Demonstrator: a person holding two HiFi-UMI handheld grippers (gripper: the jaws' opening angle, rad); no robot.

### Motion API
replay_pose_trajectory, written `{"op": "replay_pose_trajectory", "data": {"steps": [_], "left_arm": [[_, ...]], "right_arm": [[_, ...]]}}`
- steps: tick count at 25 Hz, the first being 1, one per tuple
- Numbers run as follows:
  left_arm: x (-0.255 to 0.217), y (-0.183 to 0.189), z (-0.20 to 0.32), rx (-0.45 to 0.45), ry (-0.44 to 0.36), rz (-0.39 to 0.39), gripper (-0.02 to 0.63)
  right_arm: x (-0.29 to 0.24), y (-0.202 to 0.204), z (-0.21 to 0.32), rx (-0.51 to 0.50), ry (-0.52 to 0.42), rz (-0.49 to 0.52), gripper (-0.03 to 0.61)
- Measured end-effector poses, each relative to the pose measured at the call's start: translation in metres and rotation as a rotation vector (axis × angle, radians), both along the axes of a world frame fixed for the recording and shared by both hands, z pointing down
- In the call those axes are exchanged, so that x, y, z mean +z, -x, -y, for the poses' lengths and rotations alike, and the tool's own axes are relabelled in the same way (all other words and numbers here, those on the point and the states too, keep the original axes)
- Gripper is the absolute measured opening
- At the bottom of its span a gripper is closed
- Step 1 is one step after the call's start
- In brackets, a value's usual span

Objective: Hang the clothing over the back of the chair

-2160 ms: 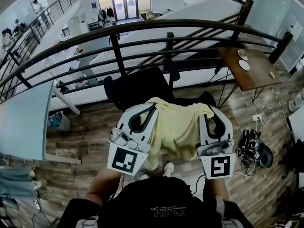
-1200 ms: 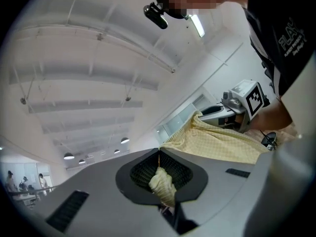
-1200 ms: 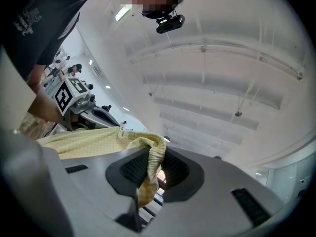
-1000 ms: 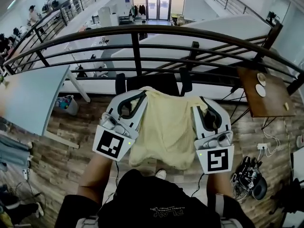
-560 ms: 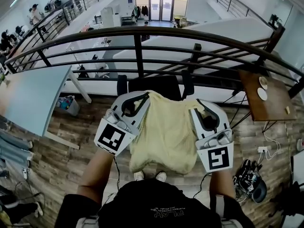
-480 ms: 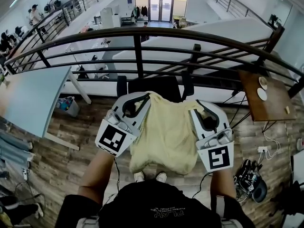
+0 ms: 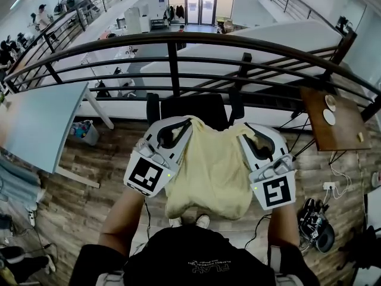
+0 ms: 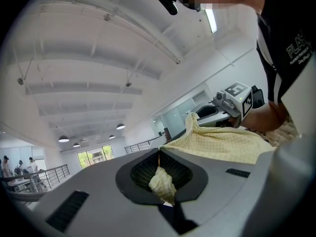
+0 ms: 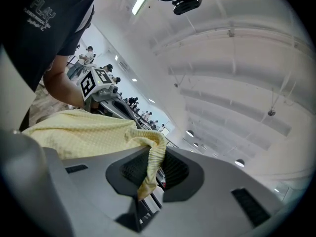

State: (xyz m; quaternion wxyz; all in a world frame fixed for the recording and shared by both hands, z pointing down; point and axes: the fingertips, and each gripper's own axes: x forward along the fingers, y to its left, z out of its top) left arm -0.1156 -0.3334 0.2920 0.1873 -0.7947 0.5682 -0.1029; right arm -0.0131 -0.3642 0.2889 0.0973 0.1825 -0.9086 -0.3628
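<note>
Each pinching a corner, left gripper (image 7: 181, 126) and right gripper (image 7: 250, 131) have lowered the shirt (image 7: 211, 168) nearer the chair (image 7: 196, 105); draping seems next.

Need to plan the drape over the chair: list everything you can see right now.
Garment: one, pale yellow, stretched between both tools, hanging in front of the chair.
Chair: one, black, beyond the garment, next to the railing.
Railing: one, dark, curving across behind the chair.
Table: one, grey-blue, left.
Bin: one, grey, on the floor beside that table.
Side table: one, brown wood, right.
Discs: two, white, on the side table.
Cables and gear: a cluster, dark, on the floor, lower right.
People: several, far off, upper left.
Left tool: white, shut on the garment's edge.
Right tool: white, shut on the garment's other edge.
</note>
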Motion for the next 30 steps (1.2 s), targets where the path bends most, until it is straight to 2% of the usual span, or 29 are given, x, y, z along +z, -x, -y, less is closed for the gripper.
{"op": "replay_pose_trajectory", "data": {"steps": [5,14,22,30], "left_arm": [[0.010,0.003,0.006,-0.006,0.020,-0.038,0.018],[0.029,0.010,0.020,-0.030,0.084,-0.033,0.018],[0.043,0.014,0.032,-0.025,0.159,-0.040,0.018],[0.062,0.027,0.042,-0.030,0.248,-0.069,0.018]], "right_arm": [[0.007,0.003,0.008,-0.017,0.004,-0.053,0.063],[0.032,0.014,0.024,-0.051,0.036,-0.182,0.063],[0.053,0.024,0.035,-0.110,0.111,-0.280,0.063],[0.067,0.033,0.046,-0.154,0.135,-0.307,0.063]]}}
